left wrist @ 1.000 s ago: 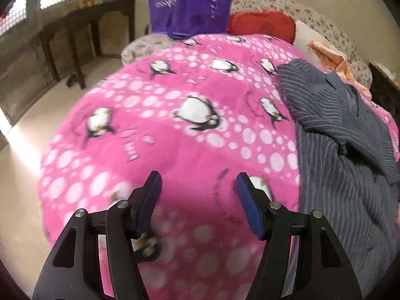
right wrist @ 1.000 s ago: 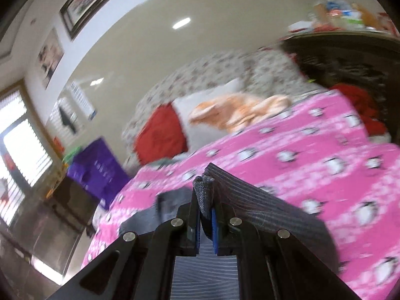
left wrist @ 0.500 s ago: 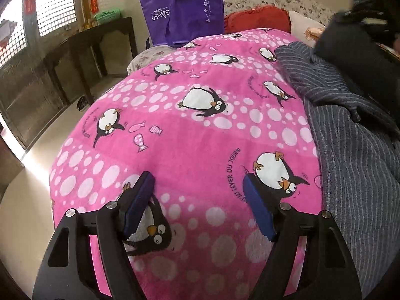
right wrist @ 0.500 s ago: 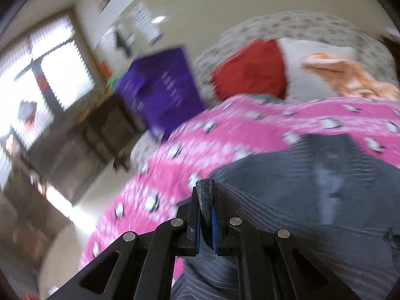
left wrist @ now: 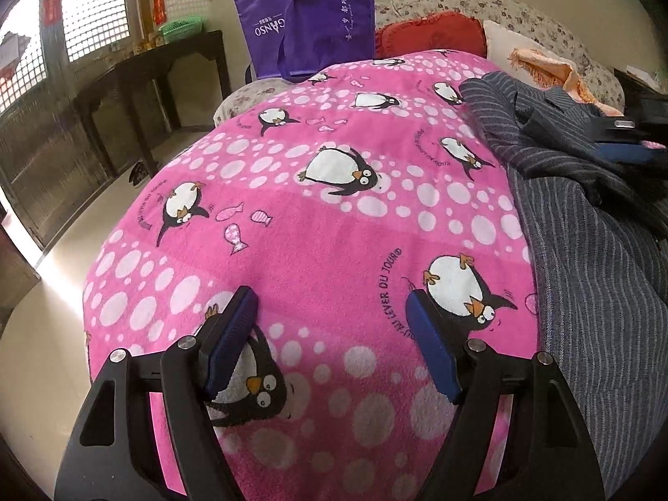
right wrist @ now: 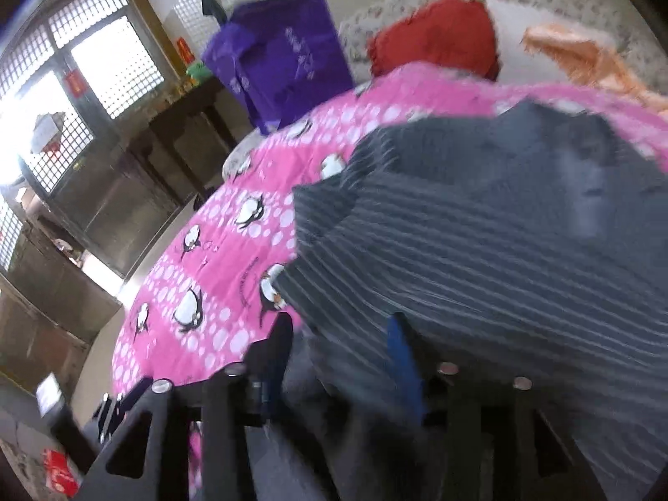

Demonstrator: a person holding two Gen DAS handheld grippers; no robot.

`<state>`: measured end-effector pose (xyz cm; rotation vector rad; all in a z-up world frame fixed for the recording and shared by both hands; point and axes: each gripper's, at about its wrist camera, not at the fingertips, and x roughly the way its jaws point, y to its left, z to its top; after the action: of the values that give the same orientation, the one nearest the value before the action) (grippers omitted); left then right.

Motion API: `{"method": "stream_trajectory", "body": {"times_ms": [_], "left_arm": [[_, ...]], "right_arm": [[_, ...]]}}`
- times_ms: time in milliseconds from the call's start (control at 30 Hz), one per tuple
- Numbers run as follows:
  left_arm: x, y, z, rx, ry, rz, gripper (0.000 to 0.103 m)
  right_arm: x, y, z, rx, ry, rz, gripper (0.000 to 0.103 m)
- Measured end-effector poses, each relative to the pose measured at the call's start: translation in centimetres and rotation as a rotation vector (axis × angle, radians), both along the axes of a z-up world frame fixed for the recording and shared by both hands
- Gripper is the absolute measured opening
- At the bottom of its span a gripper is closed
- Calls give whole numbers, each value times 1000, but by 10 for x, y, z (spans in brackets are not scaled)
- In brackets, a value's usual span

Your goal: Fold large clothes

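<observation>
Dark grey cloth with thin pale stripes, the garment lies rumpled along the right side of a bed, on a pink penguin blanket. In the left wrist view it fills the picture from about two o'clock down to five o'clock, with a bunched fold and collar-like edge at two o'clock.

The left gripper hangs over bare blanket with its blue pads set wide apart and nothing between them; the garment's near edge lies just off to its three o'clock, not touching either finger.

The right gripper is low over the garment. Its jaws have just been opening and now stand parted, and a blurred fold of the striped cloth lies in the gap between them, loose rather than pinched. The rest of the garment spreads from twelve to four o'clock ahead of that gripper. In the left wrist view the right gripper shows at the far right edge at two o'clock, on the bunched cloth.

Beyond the blanket, at twelve o'clock, stand a purple bag and a red cushion, with an orange cloth at one o'clock. A dark wooden table stands at ten o'clock by the latticed windows.
</observation>
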<state>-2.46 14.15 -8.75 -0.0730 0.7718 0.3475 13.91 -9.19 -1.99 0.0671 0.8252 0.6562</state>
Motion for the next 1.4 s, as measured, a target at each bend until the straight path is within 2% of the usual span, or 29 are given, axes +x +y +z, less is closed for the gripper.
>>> {"method": "stream_trajectory", "body": {"times_ms": [100,200,300,367,433,567,667,733,767,800,867,967,1000,1067,1133,1167,1200,1233,1267,1333,1400], "left_arm": [[0,-2,0,7,1,2,75],[4,-3,7,12,24,-10,75],[15,-4,38,4,-25,-22,75],[31,-13,64,13,-75,-38,75],[63,-33,91,-3,-114,-96,75],[124,-77,109,-70,-116,-215,75],[154,-114,94,-111,-81,-306,74],[168,-132,68,-65,13,-315,75],[172,-136,48,-45,67,-302,75],[172,-135,38,-49,87,-290,75],[164,-125,18,-115,77,-273,77],[157,-105,14,-237,54,-228,84],[156,-103,12,-256,52,-225,84],[156,-105,13,-243,51,-224,84],[155,-109,13,-226,49,-223,84],[156,-111,15,-222,48,-223,84],[156,-111,13,-222,47,-223,84],[157,-112,13,-219,49,-224,84],[158,-113,12,-213,52,-224,85],[158,-114,11,-204,53,-224,86],[160,-115,10,-201,54,-221,87]], "right_arm": [[-22,-55,12,21,-35,-50,46],[-45,-130,17,19,-91,-172,46],[-56,-207,17,2,-138,-323,41],[-55,-233,19,9,-141,-362,33],[-53,-241,19,5,-154,-354,32],[-42,-231,8,-14,-125,-308,31],[-32,-233,-25,-81,-13,-313,32],[-29,-243,-48,-121,48,-330,32],[-32,-249,-52,-112,44,-330,32],[-34,-255,-49,-106,42,-330,32],[-36,-263,-40,-123,35,-340,32],[-40,-273,-9,-65,-62,-359,32],[-38,-272,3,-39,-106,-362,32],[-32,-261,14,-14,-143,-335,32],[-14,-247,9,-64,-120,-304,31],[3,-246,-7,-135,-63,-343,31],[15,-252,-20,-154,-21,-391,31],[34,-265,-41,-134,41,-453,31],[44,-276,-50,-103,45,-487,30],[52,-292,-54,-20,19,-508,30],[58,-294,-54,-29,-8,-511,30]]}}
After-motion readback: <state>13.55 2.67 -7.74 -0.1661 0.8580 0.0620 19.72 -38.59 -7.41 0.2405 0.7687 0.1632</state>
